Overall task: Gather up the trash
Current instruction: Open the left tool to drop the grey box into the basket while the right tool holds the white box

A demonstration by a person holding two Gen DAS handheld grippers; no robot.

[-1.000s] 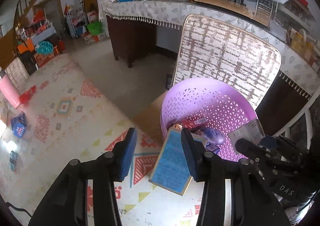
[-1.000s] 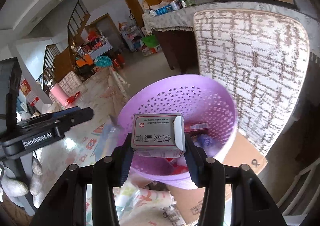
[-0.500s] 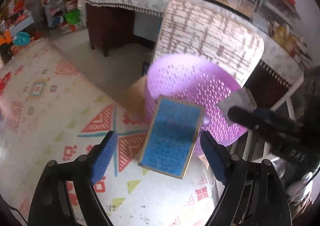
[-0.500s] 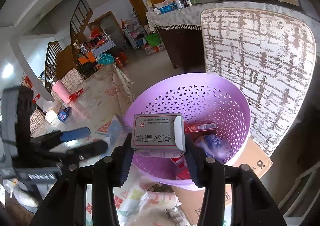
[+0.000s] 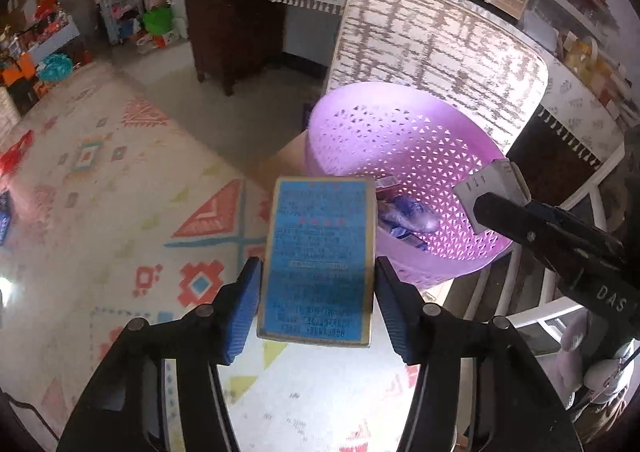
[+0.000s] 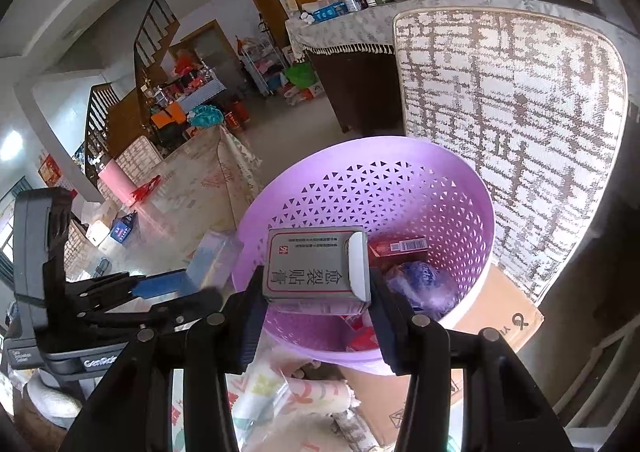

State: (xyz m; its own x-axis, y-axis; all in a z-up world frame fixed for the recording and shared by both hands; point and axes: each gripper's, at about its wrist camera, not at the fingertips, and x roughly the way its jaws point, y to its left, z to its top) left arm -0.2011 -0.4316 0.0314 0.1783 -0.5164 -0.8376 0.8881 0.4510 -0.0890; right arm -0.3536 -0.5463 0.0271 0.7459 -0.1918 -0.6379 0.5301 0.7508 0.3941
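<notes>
done: purple basket (image 6: 460,212) already has a red packet (image 6: 396,246) and a wrapper | left gripper (image 5: 316,306) jaws just closed in on the blue box (image 5: 320,260), beside the rim | right gripper (image 6: 316,298) clamps the grey box (image 6: 312,268) over the basket | left: drop both

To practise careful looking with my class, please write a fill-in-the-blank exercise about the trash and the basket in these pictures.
The basket with triangular holes is coloured ____.
The right gripper has its jaws shut on the grey box, whose large characters are printed in ____.
The red carton lies ____ the basket.
Missing words: purple; red; inside.
</notes>
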